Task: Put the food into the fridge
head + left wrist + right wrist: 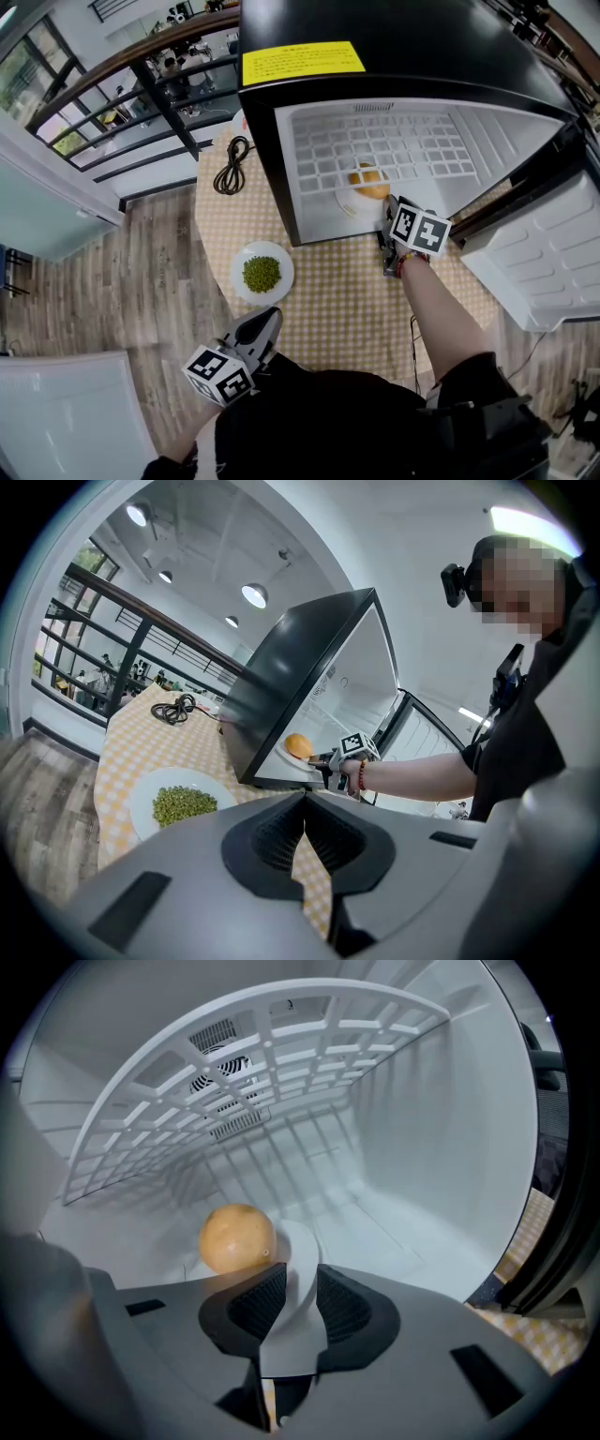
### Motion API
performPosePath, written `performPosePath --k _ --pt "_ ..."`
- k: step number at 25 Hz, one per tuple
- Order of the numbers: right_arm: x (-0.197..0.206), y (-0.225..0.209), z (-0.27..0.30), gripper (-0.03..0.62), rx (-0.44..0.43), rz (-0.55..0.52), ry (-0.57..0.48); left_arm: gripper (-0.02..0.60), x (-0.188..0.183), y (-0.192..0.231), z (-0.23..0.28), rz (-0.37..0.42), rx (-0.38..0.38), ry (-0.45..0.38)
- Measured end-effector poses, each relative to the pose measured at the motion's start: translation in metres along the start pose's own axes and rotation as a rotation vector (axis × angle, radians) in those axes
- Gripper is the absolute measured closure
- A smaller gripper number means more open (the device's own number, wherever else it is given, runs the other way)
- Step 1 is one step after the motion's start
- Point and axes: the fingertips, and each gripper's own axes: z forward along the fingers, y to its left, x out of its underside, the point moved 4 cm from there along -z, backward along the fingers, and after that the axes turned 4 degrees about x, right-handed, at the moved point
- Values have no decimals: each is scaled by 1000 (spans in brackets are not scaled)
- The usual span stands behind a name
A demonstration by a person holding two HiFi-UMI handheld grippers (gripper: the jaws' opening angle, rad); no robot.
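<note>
Down at the near left, the left gripper (266, 322) hangs off the edge of the counter (347, 309). Its fingers are closed on nothing and it has no part in the job just now. A little farther in, a white plate (237, 279) of green peas (262, 273) sits on the checked cloth, just outside the fridge's near left corner, not yet picked up. A coiled black cable (231, 166) lies beyond it.

The black fridge (422, 47) stands on the counter with its door (534, 253) swung wide to the right. Inside, on the floor under the white wire shelf (375, 145), is a small plate (298, 1265) carrying a round orange food (236, 1237), a fruit or a bun, I can't say which. It sits near the front opening.

The right gripper (298, 1293) is reaching in at the mouth of the fridge. Its fingers stand apart on either side of that small plate's near rim, and they look slack on it rather than pinching.

So to my eye this is the letting-go of the first dish, with half the job done and the peas left to go. Next, that gripper wants to come straight back toward the person, clear of the rim, so the plate isn't dragged out with it. Then one of the grippers has to take the pea plate by its edge and keep it level, since loose peas will roll at any tilt. It should go in beside the first plate or on the shelf above.
</note>
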Motion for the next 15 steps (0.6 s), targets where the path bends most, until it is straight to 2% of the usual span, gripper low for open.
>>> performPosePath --k 8,15 --pt "-1 1 -1 485 1 -36 -4 571 3 0 0 -10 -1 6" --pt "-1 2 -3 484 7 -116 -8 571 6 0 -1 -11 4 11"
